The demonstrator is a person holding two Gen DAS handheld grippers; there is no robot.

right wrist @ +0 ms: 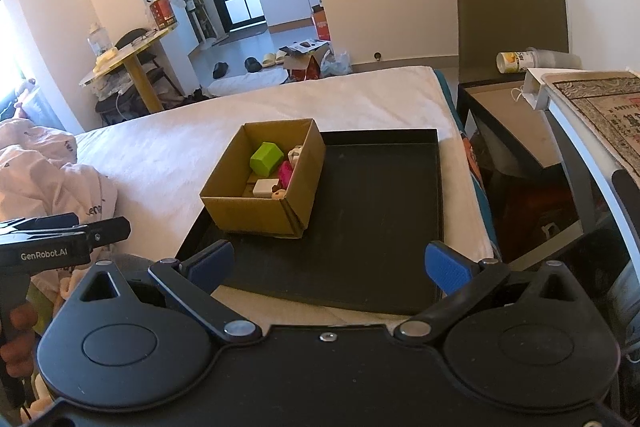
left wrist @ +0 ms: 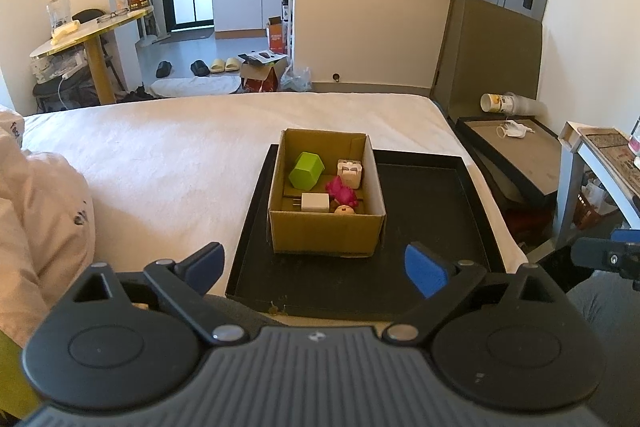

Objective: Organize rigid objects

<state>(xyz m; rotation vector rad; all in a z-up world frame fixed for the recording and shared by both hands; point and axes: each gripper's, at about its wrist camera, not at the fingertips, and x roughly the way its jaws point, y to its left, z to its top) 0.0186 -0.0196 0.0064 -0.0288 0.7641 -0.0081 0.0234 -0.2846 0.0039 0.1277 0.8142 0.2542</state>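
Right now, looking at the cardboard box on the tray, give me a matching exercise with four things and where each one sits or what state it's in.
Column one:
1. green block
2. white charger
3. cardboard box
4. left gripper

Column two:
A. on the black tray
B. open, holding nothing
C. near side of the box, by the front wall
D. far left of the box

Pairs: 1-D, 2-C, 3-A, 4-B
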